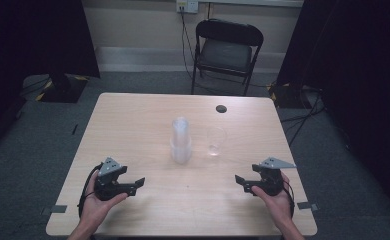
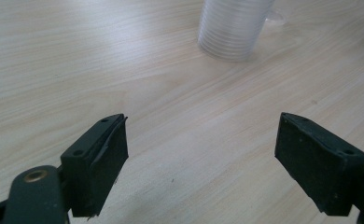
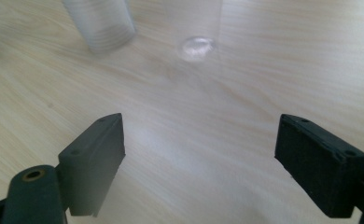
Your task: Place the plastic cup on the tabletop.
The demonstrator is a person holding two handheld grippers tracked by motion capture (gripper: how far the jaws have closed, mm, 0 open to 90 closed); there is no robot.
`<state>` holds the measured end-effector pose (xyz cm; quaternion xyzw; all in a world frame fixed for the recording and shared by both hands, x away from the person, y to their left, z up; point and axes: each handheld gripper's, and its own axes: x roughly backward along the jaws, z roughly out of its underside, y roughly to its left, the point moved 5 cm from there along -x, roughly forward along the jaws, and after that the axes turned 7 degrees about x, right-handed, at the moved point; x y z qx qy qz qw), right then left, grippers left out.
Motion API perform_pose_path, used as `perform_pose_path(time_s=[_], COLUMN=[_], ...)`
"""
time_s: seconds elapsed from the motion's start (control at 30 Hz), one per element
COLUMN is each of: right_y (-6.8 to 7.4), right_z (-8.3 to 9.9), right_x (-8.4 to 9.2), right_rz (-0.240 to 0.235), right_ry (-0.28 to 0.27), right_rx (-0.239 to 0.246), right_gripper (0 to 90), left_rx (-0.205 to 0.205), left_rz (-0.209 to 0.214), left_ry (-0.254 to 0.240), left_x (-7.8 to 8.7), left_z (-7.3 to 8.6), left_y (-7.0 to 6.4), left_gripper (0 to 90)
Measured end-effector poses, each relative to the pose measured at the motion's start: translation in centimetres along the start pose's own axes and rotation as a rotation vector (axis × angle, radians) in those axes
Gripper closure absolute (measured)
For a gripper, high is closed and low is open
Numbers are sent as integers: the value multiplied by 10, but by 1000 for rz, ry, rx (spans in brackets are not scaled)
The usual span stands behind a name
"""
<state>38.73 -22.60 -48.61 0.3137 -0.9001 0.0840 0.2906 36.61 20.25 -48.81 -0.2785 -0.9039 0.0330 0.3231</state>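
Observation:
A stack of clear plastic cups [image 1: 181,141] stands rims down near the middle of the wooden table [image 1: 133,120]. A single clear cup [image 1: 215,141] stands upright just to its right. My left gripper [image 1: 133,185] rests near the front left of the table, open, jaws wide apart with nothing between them. My right gripper [image 1: 243,183] rests at the front right, also open and empty. In the left gripper view the stack [image 2: 234,28] is ahead, beyond the jaws. The right gripper view has the stack [image 3: 101,23] at upper left and the single cup [image 3: 196,28] beside it.
A small dark round hole or cap [image 1: 221,108] sits near the table's far edge. A black folding chair [image 1: 225,50] stands behind the table. Dark curtains hang at both sides. Cables run along the floor on the right.

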Motion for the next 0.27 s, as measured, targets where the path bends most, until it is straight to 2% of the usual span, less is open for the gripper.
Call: perform_pose_path(time_s=[0.13,0.27], right_y=[-6,-9], right_z=[11,16], right_x=[-2,-3], right_rz=[26,43], right_ry=[31,44], right_rx=[15,-3], right_gripper=[159,159], left_rx=[-3,-27], left_rz=[-4,-1], left_ry=[8,20], left_x=[-2,-3], left_z=[2,3], left_y=[-2,-5], left_gripper=[170,170])
